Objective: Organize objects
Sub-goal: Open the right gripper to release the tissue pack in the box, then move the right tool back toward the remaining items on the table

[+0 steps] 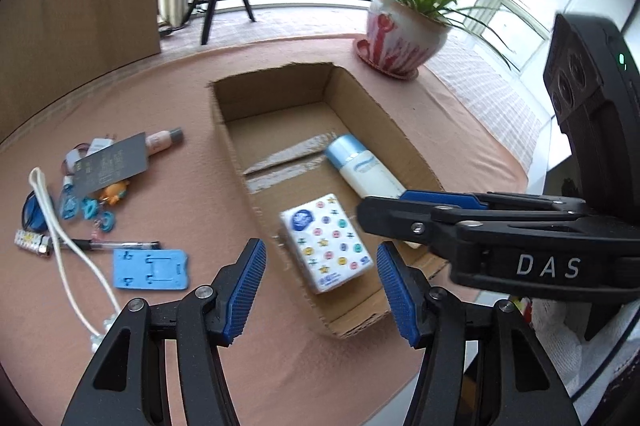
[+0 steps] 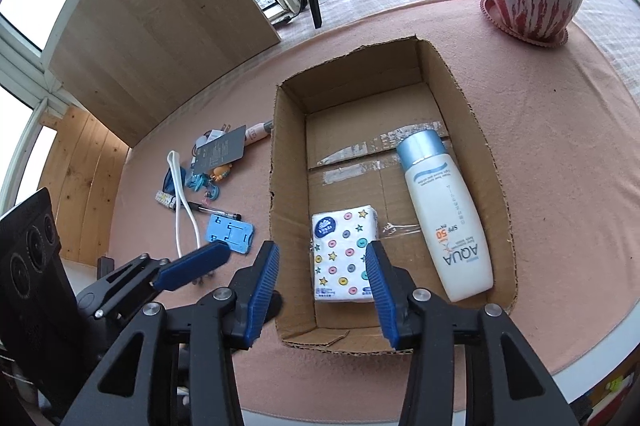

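Holding both tongs spread and empty, I have my left gripper (image 1: 320,290) low in its frame and my right gripper (image 2: 322,290) likewise. The cardboard box (image 2: 496,162) fills mid-frame, with the tissue pack (image 2: 346,252) and sunscreen bottle (image 2: 446,222) lying inside. The blue card holder (image 1: 150,269), pen (image 1: 120,245) and white cable (image 1: 60,226) sit left of it.

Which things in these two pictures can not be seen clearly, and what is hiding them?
- Small pink tube, both views: mostly under the dark grey card.
- White sunscreen bottle, left wrist view: lower end hidden behind the right gripper.
- Blue trinkets, both views: too small to identify.
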A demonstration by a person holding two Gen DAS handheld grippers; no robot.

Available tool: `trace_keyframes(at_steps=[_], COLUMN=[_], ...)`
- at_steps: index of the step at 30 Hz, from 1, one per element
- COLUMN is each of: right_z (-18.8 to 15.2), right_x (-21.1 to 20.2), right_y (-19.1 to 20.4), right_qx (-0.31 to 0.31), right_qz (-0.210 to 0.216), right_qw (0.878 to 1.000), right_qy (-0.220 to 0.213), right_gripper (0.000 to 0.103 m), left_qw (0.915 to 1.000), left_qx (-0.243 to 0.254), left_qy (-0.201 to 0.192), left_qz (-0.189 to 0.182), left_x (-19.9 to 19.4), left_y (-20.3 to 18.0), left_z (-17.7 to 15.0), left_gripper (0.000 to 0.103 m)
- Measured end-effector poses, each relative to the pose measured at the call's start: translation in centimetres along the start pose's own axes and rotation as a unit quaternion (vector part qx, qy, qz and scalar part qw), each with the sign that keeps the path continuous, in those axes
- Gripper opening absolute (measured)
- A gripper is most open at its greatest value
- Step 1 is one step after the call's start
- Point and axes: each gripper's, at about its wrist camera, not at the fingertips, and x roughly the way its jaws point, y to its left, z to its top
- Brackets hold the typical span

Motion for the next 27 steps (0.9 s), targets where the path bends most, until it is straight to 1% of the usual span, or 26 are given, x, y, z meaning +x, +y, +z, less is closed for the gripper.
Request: trace_keyframes(at_steps=[2, 6, 11, 12, 14, 17, 20, 21, 24, 26, 27], right_z=[-0.1, -0.3, -0.9, -0.9, -1.0, -1.5, -2.0, -2.2, -2.8, -3.1, -3.3], right_x=[0.2, 0.5, 0.7, 0.8, 1.4, 2.2, 2.9, 3.2, 3.6, 3.6, 3.5], right_y=[0.5, 2.4, 4.6, 4.9, 5.9, 7.2, 8.0, 8.3, 8.7, 8.8, 8.8], right_qx=[-0.002, -0.024, -0.039, -0.040, -0.050, -0.060, -0.058, -0.053, -0.039, -0.030, -0.025], right_qz=[0.002, -0.005, -0.015, -0.017, -0.019, -0.017, -0.012, -0.012, -0.011, -0.011, -0.012], right_qw=[1.000, 1.000, 0.998, 0.998, 0.998, 0.998, 0.998, 0.998, 0.999, 0.999, 1.000], right_qy=[-0.004, -0.015, -0.052, -0.053, -0.040, -0.026, -0.012, -0.009, -0.004, -0.003, -0.002], right_gripper=[0.042, 0.042, 0.042, 0.042, 0.042, 0.042, 0.042, 0.042, 0.042, 0.042, 0.042], left_qw=[0.9999, 0.9984, 0.9930, 0.9906, 0.9863, 0.9779, 0.9705, 0.9689, 0.9663, 0.9618, 0.9609], left_qx=[-0.015, -0.046, -0.100, -0.119, -0.144, -0.177, -0.206, -0.207, -0.197, -0.207, -0.211], left_qy=[-0.007, -0.018, -0.018, -0.016, -0.012, 0.006, 0.013, 0.014, 0.021, 0.031, 0.033], left_qz=[0.004, 0.026, 0.061, 0.064, 0.079, 0.111, 0.124, 0.135, 0.164, 0.176, 0.177], left_x=[-0.8, -2.4, -3.8, -4.1, -4.3, -4.2, -3.9, -3.8, -2.9, -2.2, -1.9], left_y=[1.5, 5.5, 12.7, 14.9, 18.2, 24.0, 28.7, 30.3, 33.4, 35.7, 36.7], left_z=[0.1, 0.0, -0.6, -0.8, -1.0, -1.2, -1.0, -0.7, 0.5, 1.0, 1.3], left_gripper=[0.062, 0.062, 0.062, 0.062, 0.062, 0.062, 0.062, 0.062, 0.061, 0.061, 0.060])
